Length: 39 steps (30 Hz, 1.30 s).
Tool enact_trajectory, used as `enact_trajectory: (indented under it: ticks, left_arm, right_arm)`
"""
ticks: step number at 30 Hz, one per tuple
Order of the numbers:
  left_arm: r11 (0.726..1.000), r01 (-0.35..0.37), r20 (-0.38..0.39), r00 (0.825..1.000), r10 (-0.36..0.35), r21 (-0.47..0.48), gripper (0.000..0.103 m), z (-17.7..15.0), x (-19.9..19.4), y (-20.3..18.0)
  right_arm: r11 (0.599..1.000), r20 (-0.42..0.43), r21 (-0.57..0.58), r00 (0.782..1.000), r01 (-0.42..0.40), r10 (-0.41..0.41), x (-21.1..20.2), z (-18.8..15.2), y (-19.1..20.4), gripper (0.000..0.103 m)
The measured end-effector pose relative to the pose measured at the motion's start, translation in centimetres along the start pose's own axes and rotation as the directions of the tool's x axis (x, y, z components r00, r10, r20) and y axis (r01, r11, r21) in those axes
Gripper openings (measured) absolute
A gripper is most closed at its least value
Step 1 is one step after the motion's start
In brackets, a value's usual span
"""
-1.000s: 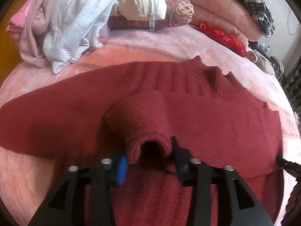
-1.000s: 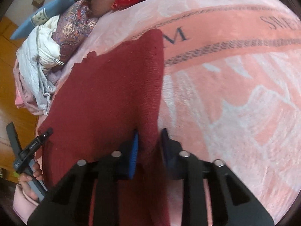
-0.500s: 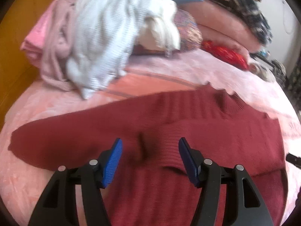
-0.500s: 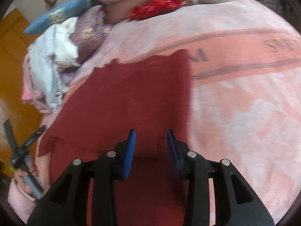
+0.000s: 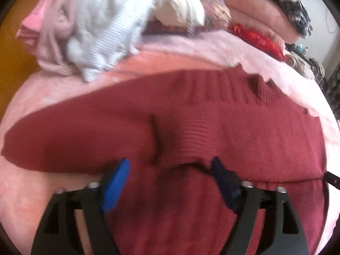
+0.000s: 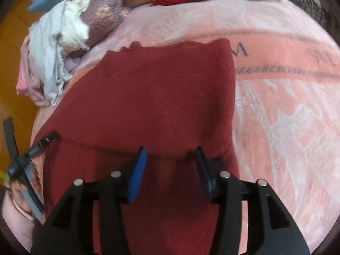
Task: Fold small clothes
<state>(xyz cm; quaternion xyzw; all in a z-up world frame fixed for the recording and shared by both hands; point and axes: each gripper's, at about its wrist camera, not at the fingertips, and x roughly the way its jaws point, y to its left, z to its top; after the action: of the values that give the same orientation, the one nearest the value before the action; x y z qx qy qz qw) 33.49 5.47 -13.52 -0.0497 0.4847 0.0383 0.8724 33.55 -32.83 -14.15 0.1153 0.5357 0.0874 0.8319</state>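
A dark red knit sweater (image 5: pixel 212 110) lies flat on the pink bed cover, collar at the far side. One sleeve is folded across its body, its cuff (image 5: pixel 187 148) near the middle; the other sleeve stretches out to the left. My left gripper (image 5: pixel 170 167) is open and empty just above the folded cuff. In the right wrist view the sweater (image 6: pixel 153 97) fills the middle, its right edge folded in. My right gripper (image 6: pixel 170 157) is open and empty over the folded sleeve edge. The left gripper (image 6: pixel 34 148) shows at that view's left edge.
A heap of white, striped and pink clothes (image 5: pixel 95 21) sits at the far left of the bed, with a patterned cushion (image 5: pixel 214 6), a red item (image 5: pixel 257 40) and folded blankets behind. The pink bed cover (image 6: pixel 286 116) stretches to the right of the sweater.
Both grippers have opened and let go of the sleeve, which now lies folded flat across the sweater. Both have drawn back and up a little.
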Motion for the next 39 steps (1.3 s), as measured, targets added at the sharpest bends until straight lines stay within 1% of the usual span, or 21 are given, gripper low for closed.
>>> enact_trajectory:
  ticks: [1, 2, 3, 6, 8, 10, 12, 15, 16, 18, 21, 22, 23, 24, 25, 27, 30, 34, 36, 37, 39]
  left_arm:
    - [1.000, 0.001, 0.007, 1.000, -0.001, -0.021, 0.092, -0.3, -0.9, 1.5]
    - [0.999, 0.000, 0.010, 1.000, 0.000, -0.045, 0.094, -0.4, -1.7, 3.2]
    - [0.998, -0.013, 0.012, 1.000, 0.014, -0.069, 0.094, -0.4, -2.3, 5.3]
    - [0.988, -0.064, 0.020, 0.998, 0.067, -0.144, 0.095, -0.6, -3.4, 11.0]
    - [0.967, -0.115, 0.002, 0.993, 0.119, -0.228, 0.096, -0.9, -3.7, 16.0]
    - [0.944, -0.153, -0.016, 0.988, 0.155, -0.292, 0.096, -1.4, -3.8, 20.7]
    - [0.915, -0.210, -0.031, 0.977, 0.213, -0.345, 0.096, -1.8, -3.8, 25.3]
    - [0.877, -0.249, -0.071, 0.968, 0.241, -0.411, 0.096, -2.4, -3.3, 30.5]
    - [0.872, -0.249, -0.078, 0.968, 0.238, -0.421, 0.096, -2.6, -3.3, 31.7]
    - [0.860, -0.270, -0.091, 0.962, 0.257, -0.432, 0.096, -2.4, -3.1, 34.3]
    - [0.871, -0.242, -0.096, 0.970, 0.223, -0.428, 0.096, -2.1, -2.5, 36.6]
    - [0.869, -0.234, -0.093, 0.972, 0.215, -0.435, 0.096, -2.2, -2.5, 37.1]
    - [0.868, -0.205, -0.077, 0.979, 0.191, -0.453, 0.096, -2.5, -2.2, 37.8]
    - [0.864, -0.201, -0.082, 0.980, 0.184, -0.461, 0.096, -2.7, -1.7, 37.9]
    - [0.855, -0.214, -0.112, 0.977, 0.183, -0.472, 0.096, -2.9, -0.8, 38.3]
    - [0.852, -0.210, -0.126, 0.977, 0.170, -0.479, 0.096, -3.0, 0.3, 38.7]
    - [0.858, -0.178, -0.096, 0.984, 0.150, -0.483, 0.096, -2.6, 0.7, 38.8]
    - [0.863, -0.155, -0.080, 0.988, 0.133, -0.481, 0.093, -1.8, 1.3, 38.4]
    - [0.866, -0.171, -0.097, 0.985, 0.142, -0.470, 0.090, -1.8, 1.9, 37.9]
    - [0.869, -0.195, -0.114, 0.980, 0.160, -0.454, 0.086, -1.8, 2.3, 37.5]
    - [0.873, -0.221, -0.119, 0.975, 0.188, -0.435, 0.084, -1.8, 2.5, 36.9]
  right_arm:
    - [1.000, 0.002, -0.014, 1.000, -0.002, 0.002, -0.6, -0.4, 0.7, 0.054]
    - [1.000, 0.000, -0.023, 1.000, -0.008, 0.008, -1.0, -0.8, 1.2, 0.055]
    - [1.000, -0.006, -0.030, 1.000, -0.011, 0.010, -1.3, -1.1, 1.7, 0.056]
    - [0.998, -0.003, -0.055, 1.000, -0.020, 0.020, -1.9, -1.8, 3.7, 0.064]
    - [0.997, 0.013, -0.068, 0.999, -0.043, 0.044, -2.0, -2.3, 4.9, 0.070]
    - [0.995, 0.014, -0.071, 0.997, -0.070, 0.071, -1.5, -2.6, 6.0, 0.071]
    - [0.995, -0.016, -0.081, 0.998, -0.059, 0.058, -0.3, -2.4, 7.2, 0.070]
    - [0.993, -0.041, -0.106, 0.998, -0.048, 0.044, 1.5, -1.8, 9.4, 0.070]
    - [0.992, -0.050, -0.118, 0.998, -0.040, 0.034, 2.1, -1.8, 10.3, 0.070]
    - [0.990, -0.053, -0.135, 0.998, -0.037, 0.030, 2.7, -1.9, 11.5, 0.070]
    - [0.987, -0.063, -0.158, 0.998, -0.037, 0.027, 4.2, -1.7, 13.5, 0.070]
    - [0.987, -0.065, -0.157, 0.997, -0.043, 0.033, 4.5, -1.7, 14.0, 0.070]
    - [0.987, -0.071, -0.153, 0.997, -0.053, 0.043, 4.9, -1.7, 14.4, 0.070]
    - [0.987, -0.078, -0.148, 0.996, -0.062, 0.051, 5.3, -1.6, 14.8, 0.070]
    - [0.987, -0.082, -0.148, 0.995, -0.067, 0.055, 5.6, -1.6, 15.1, 0.070]
    - [0.986, -0.074, -0.159, 0.996, -0.058, 0.047, 6.2, -1.3, 15.9, 0.071]
    - [0.984, -0.070, -0.174, 0.997, -0.041, 0.029, 7.1, -1.2, 16.8, 0.072]
    - [0.982, -0.089, -0.175, 0.995, -0.067, 0.052, 8.0, -1.5, 17.4, 0.072]
    - [0.981, -0.090, -0.185, 0.995, -0.064, 0.048, 8.1, -1.7, 17.6, 0.072]
    - [0.980, -0.088, -0.188, 0.995, -0.064, 0.048, 8.1, -1.7, 17.6, 0.072]
    - [0.980, -0.088, -0.187, 0.995, -0.072, 0.056, 7.9, -1.8, 17.5, 0.072]
